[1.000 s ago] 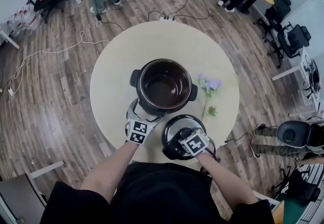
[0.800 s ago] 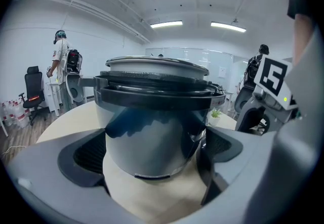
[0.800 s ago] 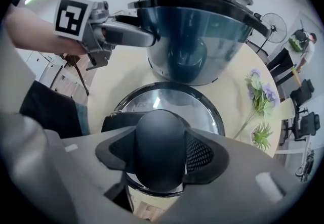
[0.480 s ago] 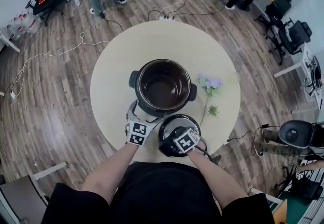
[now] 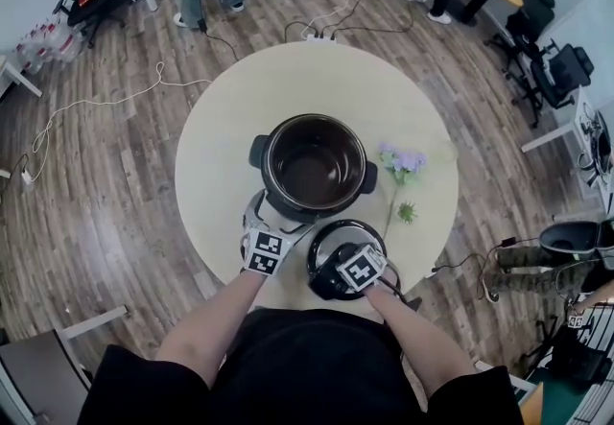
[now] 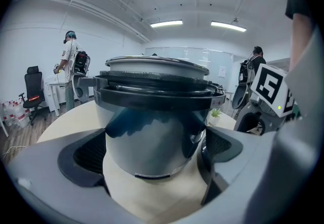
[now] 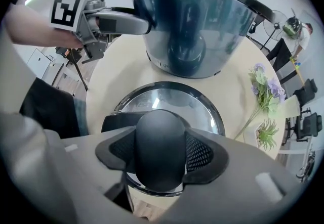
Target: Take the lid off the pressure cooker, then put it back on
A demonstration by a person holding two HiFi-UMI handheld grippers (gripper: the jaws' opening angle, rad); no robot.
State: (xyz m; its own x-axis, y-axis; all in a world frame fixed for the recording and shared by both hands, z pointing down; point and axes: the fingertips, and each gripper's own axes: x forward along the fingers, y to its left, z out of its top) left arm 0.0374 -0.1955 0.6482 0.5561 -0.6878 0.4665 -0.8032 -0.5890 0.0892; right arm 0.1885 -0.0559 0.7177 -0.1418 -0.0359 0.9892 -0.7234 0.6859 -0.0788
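Observation:
The open pressure cooker pot (image 5: 314,167) stands in the middle of the round table (image 5: 230,126), its dark inside showing. Its lid (image 5: 331,255), steel with a black knob (image 7: 159,149), is down at the table's front edge, right in front of the pot. My right gripper (image 5: 357,271) points straight down and is shut on that knob, a pad on each side. My left gripper (image 5: 269,220) is open at the pot's front left. In the left gripper view the pot wall (image 6: 154,132) fills the gap just ahead of the wide jaws.
Purple flowers (image 5: 401,162) and a small green plant (image 5: 403,212) lie on the table right of the pot. Office chairs, cables and standing people are on the wooden floor around the table.
My right gripper has sunk a little with the lid towards the table's front edge. The left gripper and the pot have stayed where they were.

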